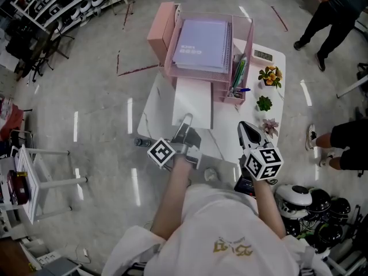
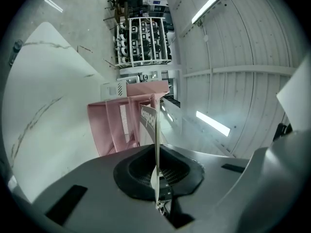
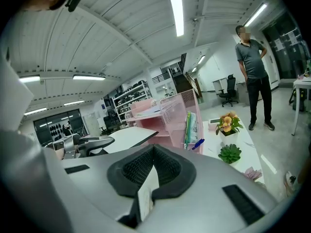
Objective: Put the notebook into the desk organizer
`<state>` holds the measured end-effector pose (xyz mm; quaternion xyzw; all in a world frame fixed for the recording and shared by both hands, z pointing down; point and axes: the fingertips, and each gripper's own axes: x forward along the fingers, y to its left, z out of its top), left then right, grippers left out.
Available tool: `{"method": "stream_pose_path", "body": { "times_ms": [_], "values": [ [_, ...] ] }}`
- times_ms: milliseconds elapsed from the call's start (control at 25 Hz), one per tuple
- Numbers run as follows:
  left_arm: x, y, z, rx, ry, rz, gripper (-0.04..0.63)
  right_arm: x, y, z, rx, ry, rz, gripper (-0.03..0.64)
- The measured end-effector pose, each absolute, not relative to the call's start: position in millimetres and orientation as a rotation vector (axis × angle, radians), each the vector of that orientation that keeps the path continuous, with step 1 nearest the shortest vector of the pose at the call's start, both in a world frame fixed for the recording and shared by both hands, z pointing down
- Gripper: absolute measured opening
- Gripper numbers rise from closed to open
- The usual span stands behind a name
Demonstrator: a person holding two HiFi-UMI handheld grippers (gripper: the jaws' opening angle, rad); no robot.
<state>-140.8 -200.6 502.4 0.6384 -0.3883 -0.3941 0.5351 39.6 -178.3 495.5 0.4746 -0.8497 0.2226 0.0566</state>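
A pink desk organizer (image 1: 241, 33) stands on the white table (image 1: 158, 105), with a purple notebook (image 1: 201, 42) lying on its top tray. My left gripper (image 1: 185, 125) is shut on the near edge of a white notebook (image 1: 193, 99). That notebook reaches forward to the organizer's lower shelf. In the left gripper view the notebook (image 2: 148, 120) stands edge-on between the jaws, pointing at the organizer (image 2: 114, 123). My right gripper (image 1: 249, 131) hovers over the table's near right part, shut, with no task object in it. Its view shows the organizer (image 3: 170, 113) ahead.
A pink box (image 1: 160, 30) stands left of the organizer and pens (image 1: 238, 76) fill its right pocket. A small display device (image 1: 263, 55) and three small potted plants (image 1: 270, 75) line the table's right side. People stand at the right (image 1: 336, 10). Helmets (image 1: 305, 203) lie near my right.
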Motion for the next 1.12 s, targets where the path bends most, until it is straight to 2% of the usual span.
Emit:
{"method": "stream_pose_path", "body": {
  "times_ms": [1120],
  "values": [
    [-129.2, -240.5, 536.5, 1.473, -0.925, -0.891, 0.026, 41.1, -224.6, 519.3, 1.389, -2.578, 0.765, 0.011]
  ]
}}
